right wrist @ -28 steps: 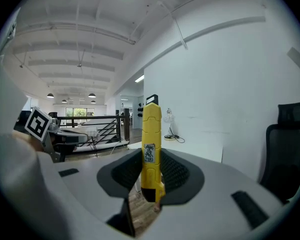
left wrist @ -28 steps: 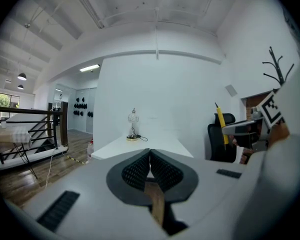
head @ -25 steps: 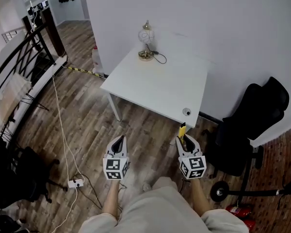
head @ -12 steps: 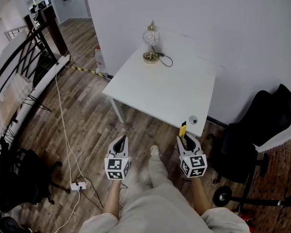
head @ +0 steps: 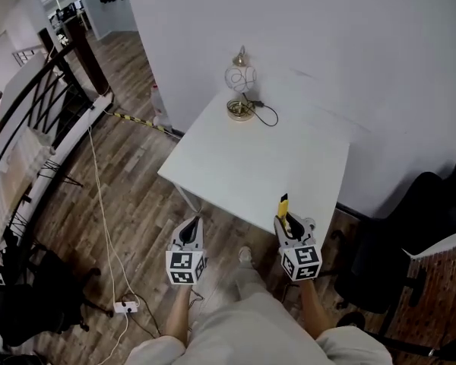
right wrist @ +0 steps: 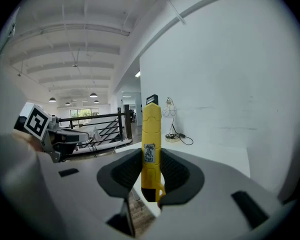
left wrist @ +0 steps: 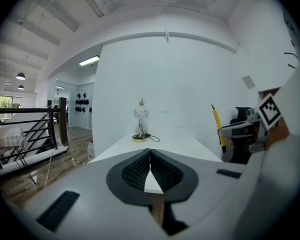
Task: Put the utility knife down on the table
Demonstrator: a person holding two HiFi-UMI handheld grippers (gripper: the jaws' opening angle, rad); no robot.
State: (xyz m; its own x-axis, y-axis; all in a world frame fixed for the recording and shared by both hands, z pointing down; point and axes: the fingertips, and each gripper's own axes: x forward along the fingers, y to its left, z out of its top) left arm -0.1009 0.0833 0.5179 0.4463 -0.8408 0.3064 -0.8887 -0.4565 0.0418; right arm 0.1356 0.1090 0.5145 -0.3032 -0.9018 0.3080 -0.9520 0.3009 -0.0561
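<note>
A yellow utility knife (right wrist: 151,149) stands upright between the pads of my right gripper (right wrist: 151,171), which is shut on it. In the head view the same knife (head: 283,208) pokes up from the right gripper (head: 289,223) just over the near edge of the white table (head: 258,166). My left gripper (head: 190,231) hangs over the wooden floor just short of the table's near edge, jaws shut and empty. In the left gripper view its pads (left wrist: 150,171) meet, and the knife (left wrist: 217,125) shows at the right.
A glass-globe lamp (head: 242,90) with a black cord stands at the table's far side against the white wall. A black office chair (head: 410,242) is to the right. A white cable and a power strip (head: 123,307) lie on the floor at left, near a black railing (head: 30,120).
The table has come nearer in the head view as both grippers moved forward toward it. The right gripper with the knife now reaches over the table's near edge. Both jaws are unchanged.
</note>
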